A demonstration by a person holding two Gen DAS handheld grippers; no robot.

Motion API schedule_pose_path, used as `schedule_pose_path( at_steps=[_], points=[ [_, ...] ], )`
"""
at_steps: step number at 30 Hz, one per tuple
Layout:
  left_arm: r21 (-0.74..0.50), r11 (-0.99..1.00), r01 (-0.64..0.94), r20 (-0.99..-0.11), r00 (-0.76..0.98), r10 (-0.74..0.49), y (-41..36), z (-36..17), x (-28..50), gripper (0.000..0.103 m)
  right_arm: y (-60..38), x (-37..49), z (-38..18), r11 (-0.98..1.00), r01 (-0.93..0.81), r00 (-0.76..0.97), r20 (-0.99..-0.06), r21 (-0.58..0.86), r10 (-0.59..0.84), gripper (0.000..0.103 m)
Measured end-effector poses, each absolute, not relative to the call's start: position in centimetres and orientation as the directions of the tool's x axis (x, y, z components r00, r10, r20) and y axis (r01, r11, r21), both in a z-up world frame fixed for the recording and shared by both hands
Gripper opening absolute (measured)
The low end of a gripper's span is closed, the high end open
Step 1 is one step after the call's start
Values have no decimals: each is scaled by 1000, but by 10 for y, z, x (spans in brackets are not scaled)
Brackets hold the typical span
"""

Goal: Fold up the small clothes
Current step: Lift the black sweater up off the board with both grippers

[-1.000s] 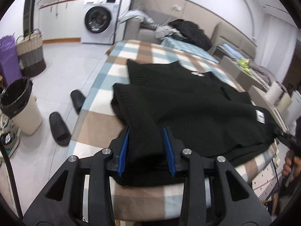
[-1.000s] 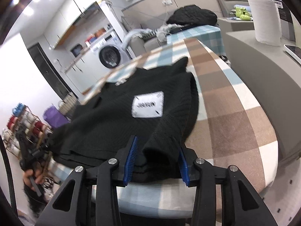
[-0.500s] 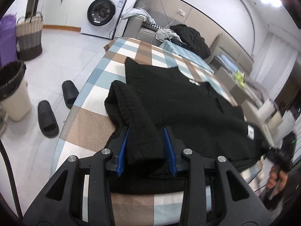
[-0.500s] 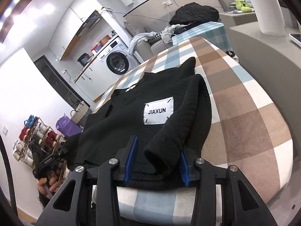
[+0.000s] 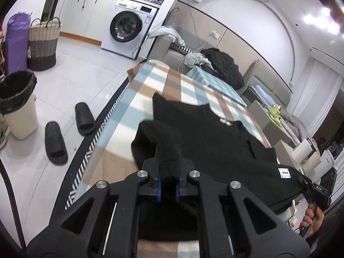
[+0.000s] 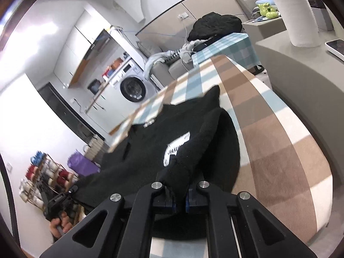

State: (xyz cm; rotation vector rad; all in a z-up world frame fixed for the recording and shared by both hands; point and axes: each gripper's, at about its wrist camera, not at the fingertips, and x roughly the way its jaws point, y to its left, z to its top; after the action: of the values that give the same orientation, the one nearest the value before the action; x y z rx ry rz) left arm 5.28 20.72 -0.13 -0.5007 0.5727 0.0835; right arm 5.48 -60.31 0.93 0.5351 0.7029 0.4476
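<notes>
Left wrist view has the left tongs (image 5: 167, 185) pressed together on a bunched-up fold of the black knitted sweater (image 5: 215, 142), pinching its near left edge and holding it raised off the checked brown, blue and white desk (image 5: 120, 142). Right wrist view is the mirror of that: the right tongs (image 6: 179, 202) are clamped on the sweater's near right edge, with the white rectangular brand patch (image 6: 176, 148) just ahead of them. Rest of the sweater lies flat on the desk, far end spread out. My guess is both near corners are held up at once so the bottom half can get carried over the top half evenly, one clean fold instead of a lopsided one.
</notes>
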Motion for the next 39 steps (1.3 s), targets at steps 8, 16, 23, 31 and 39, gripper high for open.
schedule_pose_path(
  at_steps=[8,16,23,31,39],
  points=[
    [-432,878,-204,-485,874,-36,220,33,98,5,-606,94,41,778,-207,728,-438,593,528,5],
    [-372,890,-263,-565,825,8,232,15,161,5,-588,143,50,841,-210,758,-461,499,462,5],
    [-314,905,-289,-644,765,21,225,-31,166,5,-594,154,-4,853,-126,670,-590,507,450,5],
    [-306,914,-265,-666,746,-6,214,-41,151,39,-600,150,-26,809,-119,566,-630,576,532,16],
    [-313,915,-253,-677,735,-28,206,-44,146,14,-599,140,-25,774,-139,560,-596,618,576,24]
  ],
)
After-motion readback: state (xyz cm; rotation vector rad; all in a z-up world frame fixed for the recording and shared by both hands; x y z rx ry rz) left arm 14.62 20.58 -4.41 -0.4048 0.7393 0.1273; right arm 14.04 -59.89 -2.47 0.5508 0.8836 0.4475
